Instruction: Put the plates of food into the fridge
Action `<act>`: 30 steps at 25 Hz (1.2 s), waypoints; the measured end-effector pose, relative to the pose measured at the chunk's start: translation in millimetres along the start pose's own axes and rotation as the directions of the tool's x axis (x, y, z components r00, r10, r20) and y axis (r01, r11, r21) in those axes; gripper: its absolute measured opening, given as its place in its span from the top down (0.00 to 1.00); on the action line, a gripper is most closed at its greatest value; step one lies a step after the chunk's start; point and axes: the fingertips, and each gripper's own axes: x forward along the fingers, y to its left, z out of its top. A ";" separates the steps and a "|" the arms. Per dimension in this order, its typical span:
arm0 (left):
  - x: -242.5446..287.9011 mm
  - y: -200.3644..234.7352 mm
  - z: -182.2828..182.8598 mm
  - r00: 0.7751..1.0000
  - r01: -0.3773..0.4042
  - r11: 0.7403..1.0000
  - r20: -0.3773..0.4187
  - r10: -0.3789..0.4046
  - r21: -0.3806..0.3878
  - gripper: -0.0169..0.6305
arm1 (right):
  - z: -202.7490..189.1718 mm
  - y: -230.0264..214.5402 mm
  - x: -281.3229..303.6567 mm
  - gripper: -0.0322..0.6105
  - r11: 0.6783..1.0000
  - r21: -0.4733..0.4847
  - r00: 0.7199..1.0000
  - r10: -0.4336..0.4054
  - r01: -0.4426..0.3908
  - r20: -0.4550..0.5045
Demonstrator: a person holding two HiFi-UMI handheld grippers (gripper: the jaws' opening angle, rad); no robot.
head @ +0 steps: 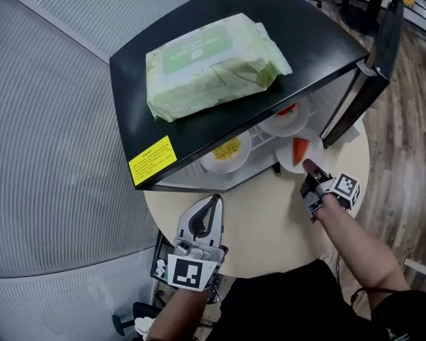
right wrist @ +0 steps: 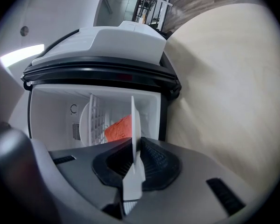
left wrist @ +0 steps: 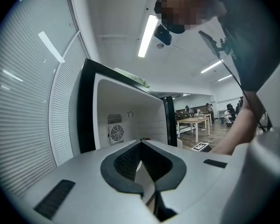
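Observation:
A black mini fridge (head: 220, 55) stands open on a round table (head: 270, 222). On its shelf sit a plate of yellow food (head: 227, 151) and a plate with red food (head: 287, 116). My right gripper (head: 310, 170) is shut on the rim of a white plate with orange food (head: 298, 151), held at the fridge's opening. In the right gripper view the plate (right wrist: 134, 125) stands edge-on between the jaws of the right gripper (right wrist: 134, 148), with the orange food (right wrist: 119, 127) beside it. My left gripper (head: 213, 204) is shut and empty over the table, in front of the fridge.
A green pack of wipes (head: 213, 62) lies on the fridge's top. The fridge door (head: 380, 41) hangs open at the right. A wire rack (right wrist: 95, 120) and a fan grille (left wrist: 115, 132) show inside. A dark chair stands below the table's near edge.

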 end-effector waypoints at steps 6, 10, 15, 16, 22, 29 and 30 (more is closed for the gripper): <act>10.7 0.5 -11.6 1.000 0.003 0.999 -0.026 -0.004 -0.037 0.97 | 1.8 1.4 23.8 0.91 1.000 -0.002 1.000 -0.005 0.005 -0.018; 9.6 6.7 -17.0 0.998 -0.019 0.999 -0.054 0.016 -0.047 0.97 | 3.3 -1.0 38.8 0.91 1.000 -0.002 0.999 -0.027 0.027 -0.033; 6.8 15.9 -23.9 0.997 -0.027 0.999 -0.080 0.023 -0.042 0.97 | 7.8 3.1 61.9 0.91 0.999 0.012 0.999 -0.035 0.035 -0.024; 5.2 17.6 -25.7 0.996 -0.032 0.998 -0.084 0.028 -0.047 0.97 | 8.8 4.4 65.6 0.91 0.999 0.008 0.999 -0.033 0.033 -0.022; -4.0 19.6 -37.4 0.993 -0.039 0.997 -0.110 0.032 -0.068 0.97 | 8.3 4.8 80.2 0.91 0.997 -0.042 0.997 -0.072 0.071 -0.037; -5.4 12.5 -52.4 0.990 -0.044 0.992 -0.136 0.027 -0.122 0.97 | 19.1 3.7 95.3 0.91 0.991 -0.067 0.993 -0.115 0.112 -0.034; -4.6 11.3 -55.4 0.990 -0.040 0.991 -0.140 0.023 -0.125 0.97 | 18.7 4.8 97.6 0.91 0.991 -0.070 0.992 -0.118 0.116 -0.038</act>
